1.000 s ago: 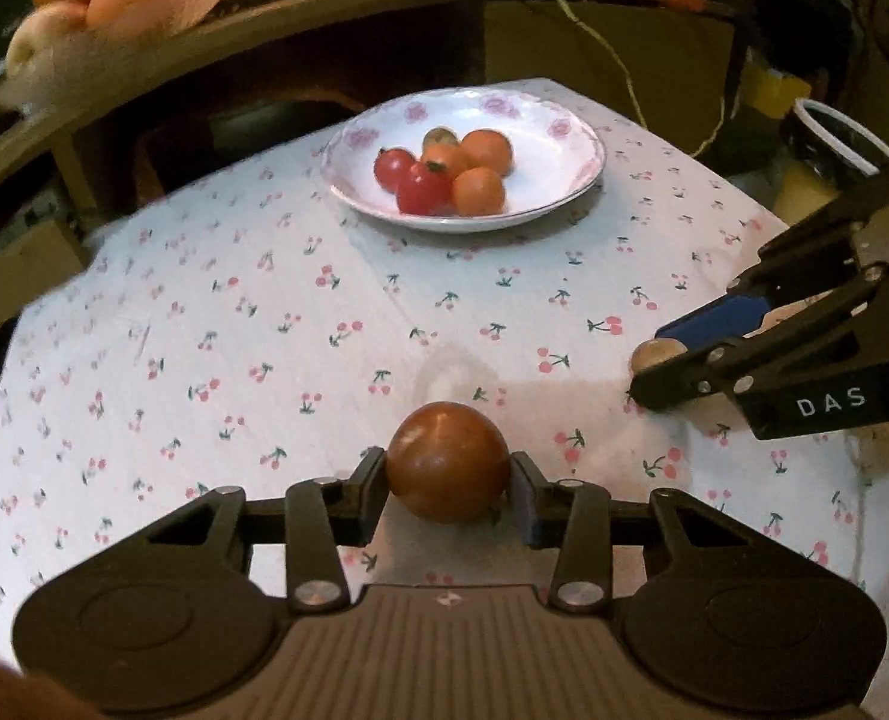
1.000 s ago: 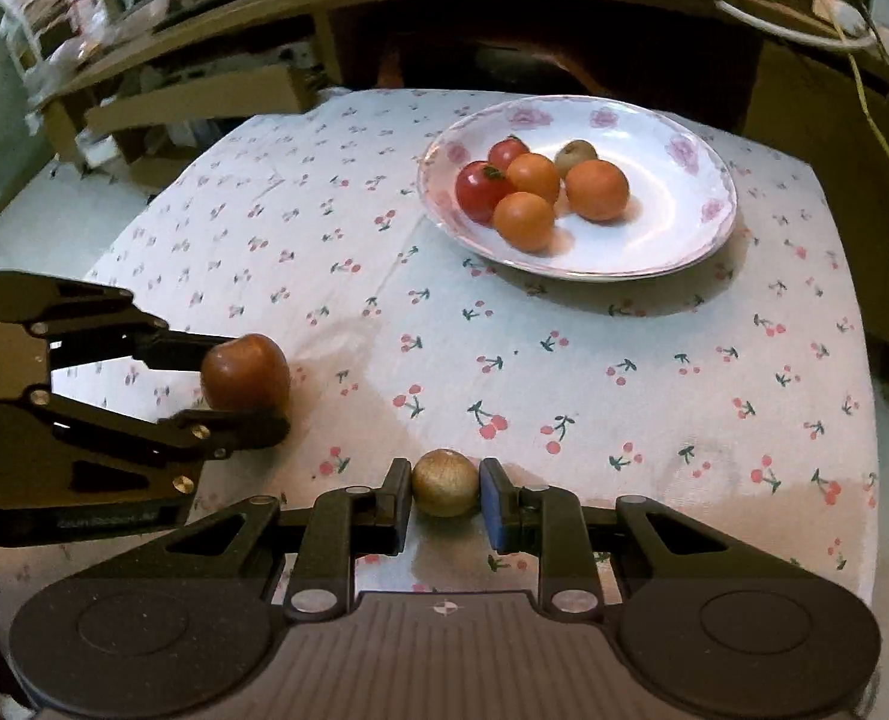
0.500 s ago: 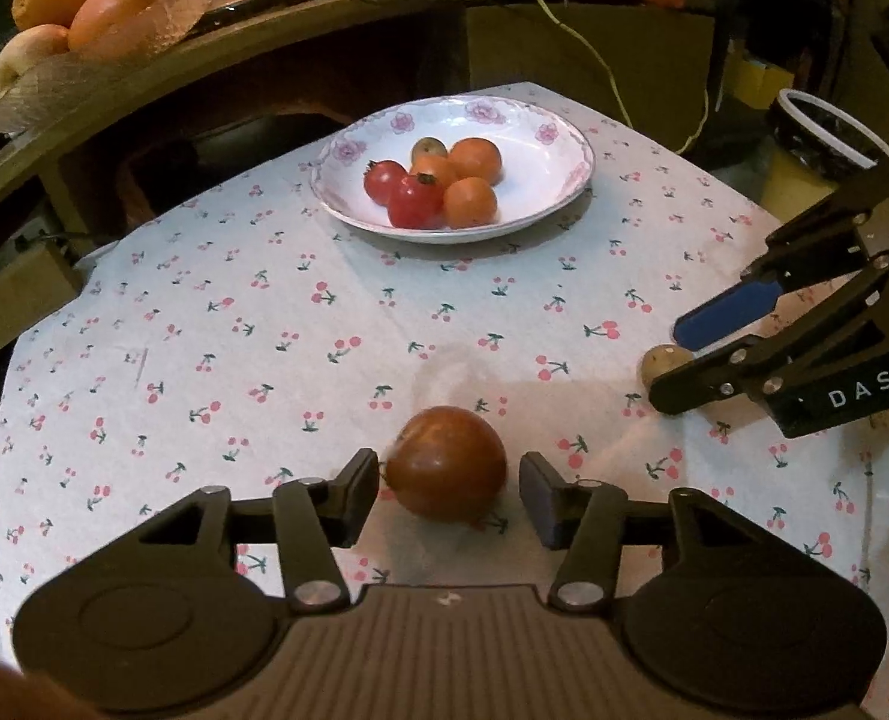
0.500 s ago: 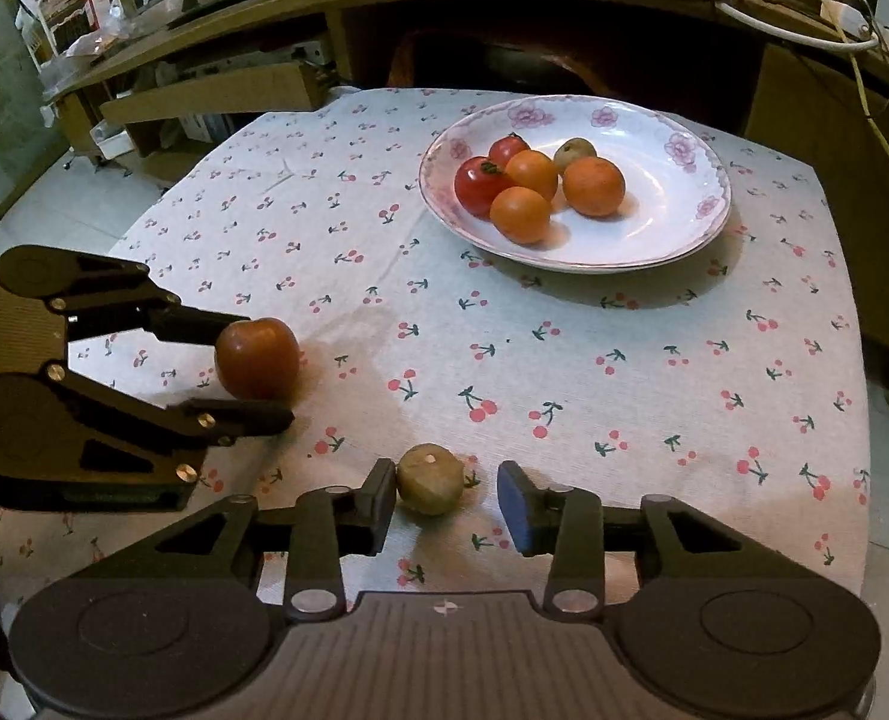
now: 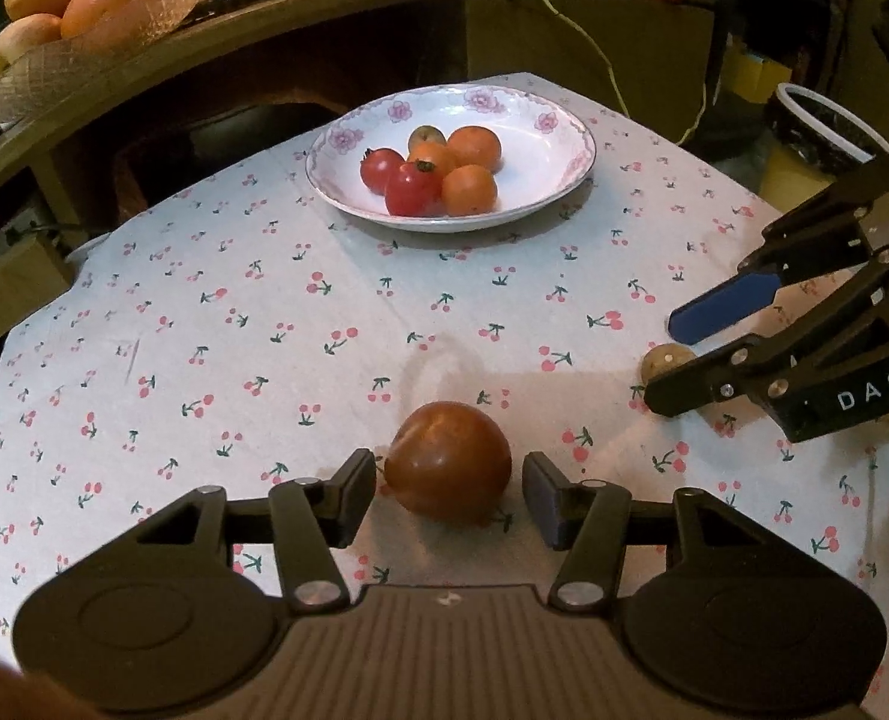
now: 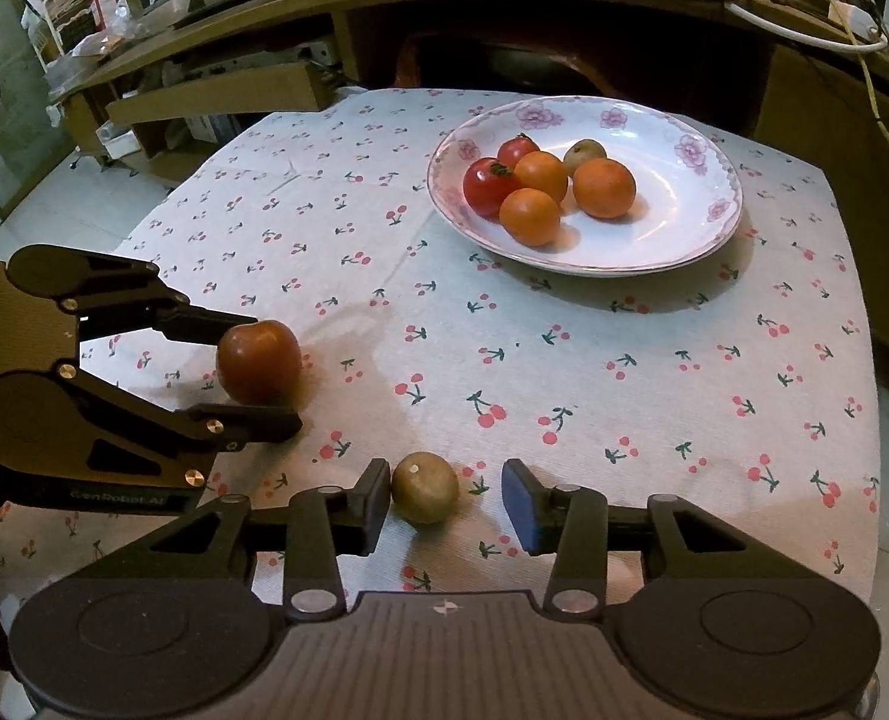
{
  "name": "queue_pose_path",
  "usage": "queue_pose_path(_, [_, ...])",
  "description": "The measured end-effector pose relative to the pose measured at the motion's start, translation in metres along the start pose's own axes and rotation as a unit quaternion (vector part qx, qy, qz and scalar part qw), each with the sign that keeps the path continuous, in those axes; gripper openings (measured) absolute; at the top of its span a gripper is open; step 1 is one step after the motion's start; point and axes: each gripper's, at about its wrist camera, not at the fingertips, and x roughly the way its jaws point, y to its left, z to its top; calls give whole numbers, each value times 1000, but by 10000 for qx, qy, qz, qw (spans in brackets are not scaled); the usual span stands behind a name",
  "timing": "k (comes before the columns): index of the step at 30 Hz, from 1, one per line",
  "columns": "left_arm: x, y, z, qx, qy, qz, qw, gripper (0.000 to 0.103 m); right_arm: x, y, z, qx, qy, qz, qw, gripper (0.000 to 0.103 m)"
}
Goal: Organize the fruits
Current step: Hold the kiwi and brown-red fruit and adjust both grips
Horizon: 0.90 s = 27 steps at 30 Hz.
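Here, my left claw (image 5: pixel 449 489) is spread wide, its two jaws standing clear on either side of a big brown-red fruit (image 5: pixel 448 461) that sits on the cherry-print tablecloth (image 5: pixel 216 324). A sliver of cloth shows on each side between fruit and jaw, so I grip nothing with it. From the right wrist camera the same left claw (image 6: pixel 264 367) reaches in from the side, one finger running behind the brown-red fruit (image 6: pixel 259 361) and one in front of it.

My right claw (image 6: pixel 444 495) is likewise let go. A small tan fruit (image 6: pixel 425 486) rests on the cloth between its jaws, sitting up against or just beside the left jaw and well clear of the blue-padded right one. From the left wrist camera the right claw (image 5: pixel 675 360) comes in from the edge, and the small tan fruit (image 5: pixel 665 360) peeks out beside its lower finger.

Farther out, toward the far side of the table, stands a white plate (image 6: pixel 684 228) with pink flowers around its rim. In it lie two red tomatoes (image 6: pixel 487 186), three orange fruits (image 6: pixel 604 188) and one small greenish-tan fruit (image 6: pixel 585 155), all bunched together on the plate's left half. The plate (image 5: pixel 540 192) is well apart from both claws.

Beyond the table runs a wooden shelf (image 5: pixel 264 42) strewn with cables, and at its left end a mesh basket (image 5: pixel 54 78) holds large orange and pale fruits.
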Motion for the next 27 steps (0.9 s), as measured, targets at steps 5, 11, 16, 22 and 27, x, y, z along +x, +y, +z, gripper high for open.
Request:
queue_pose_path(5, [-3,1,4,-17,-67,-22,10000,59,-1,1,0,0,12,48,10000,44])
queue_pose_path(11, [-2,2,3,-6,-18,-38,10000,60,1,3,0,-18,54,63,10000,44])
queue_pose_path(16, [-1,2,2,-14,-12,-24,10000,59,3,7,1,-119,76,28,9999,43])
queue_pose_path(22, [-2,3,3,-53,-64,-26,10000,59,3,7,3,-139,144,-25,9998,38])
queue_pose_path(27, [-1,2,3,-40,-37,-10,10000,59,3,7,2,-115,128,-23,9998,38])
